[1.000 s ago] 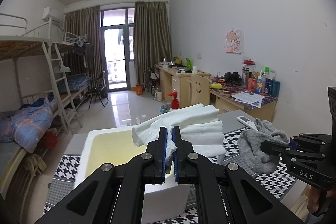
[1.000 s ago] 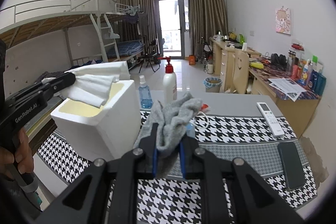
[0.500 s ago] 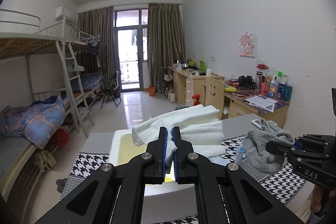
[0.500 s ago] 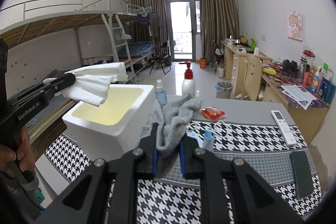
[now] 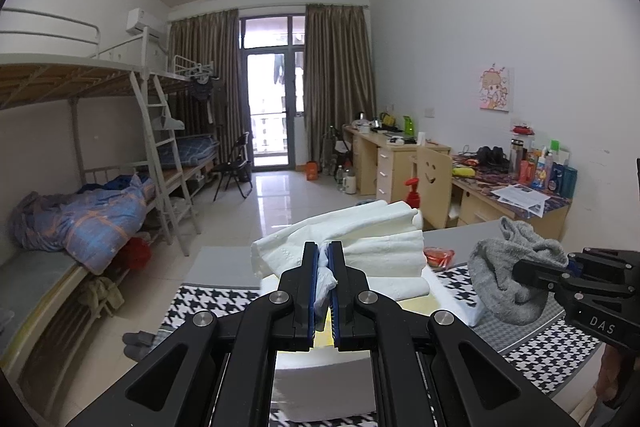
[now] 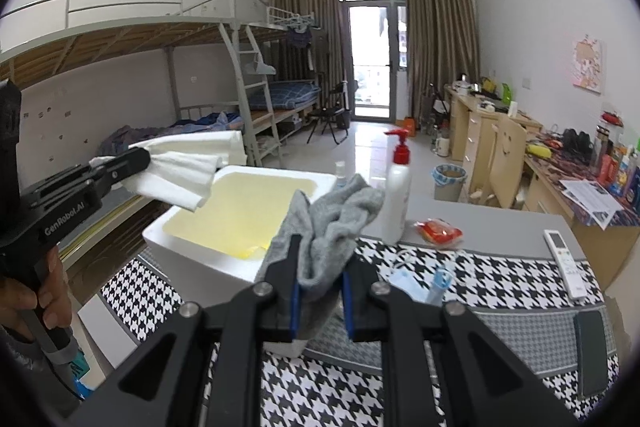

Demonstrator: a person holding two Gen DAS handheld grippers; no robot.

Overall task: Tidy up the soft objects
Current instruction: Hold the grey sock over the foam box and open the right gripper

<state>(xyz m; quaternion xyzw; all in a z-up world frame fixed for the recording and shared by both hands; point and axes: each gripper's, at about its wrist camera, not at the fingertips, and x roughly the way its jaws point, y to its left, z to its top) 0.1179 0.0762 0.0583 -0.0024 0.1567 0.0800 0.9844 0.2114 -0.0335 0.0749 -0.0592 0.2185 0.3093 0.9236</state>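
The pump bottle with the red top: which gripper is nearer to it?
Right. The right gripper, holding the gray cloth, is just short of the pump bottle; the left gripper, with the white towel, is beyond the foam box.

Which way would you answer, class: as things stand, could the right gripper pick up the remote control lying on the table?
Probably not yet. The right gripper is already shut on the grey cloth, so its jaws are occupied. The remote control itself lies uncovered on the table, with nothing on it.
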